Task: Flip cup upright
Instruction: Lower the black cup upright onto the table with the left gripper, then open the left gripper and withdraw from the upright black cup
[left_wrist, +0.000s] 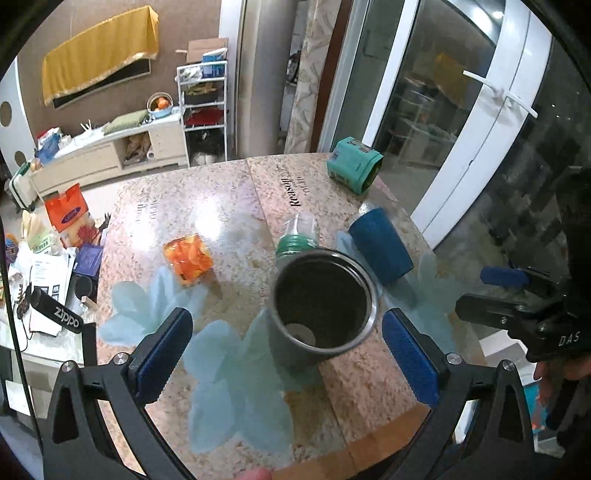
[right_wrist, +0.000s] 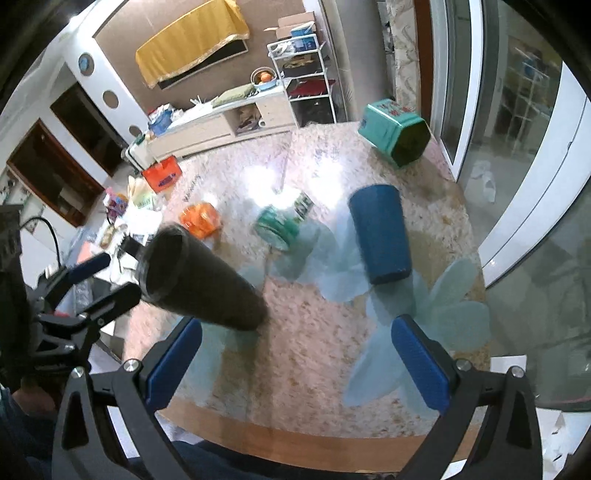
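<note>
A dark steel cup (left_wrist: 323, 306) stands upright on the patterned table (left_wrist: 207, 206), mouth up, between and just beyond the open fingers of my left gripper (left_wrist: 291, 354), which does not touch it. In the right wrist view the same cup (right_wrist: 201, 278) stands at the left, with the left gripper (right_wrist: 98, 280) beside its rim. My right gripper (right_wrist: 299, 362) is open and empty above the table's near edge; it also shows at the right of the left wrist view (left_wrist: 498, 293). A blue cup (left_wrist: 380, 245) (right_wrist: 380, 238) lies on its side behind.
A green-capped jar (left_wrist: 297, 236) (right_wrist: 282, 219) lies on its side by the steel cup. A teal tin (left_wrist: 354, 170) (right_wrist: 397, 131) lies at the far right corner. An orange packet (left_wrist: 188, 260) (right_wrist: 199, 219) lies to the left. A cluttered side table (left_wrist: 44, 280) stands left.
</note>
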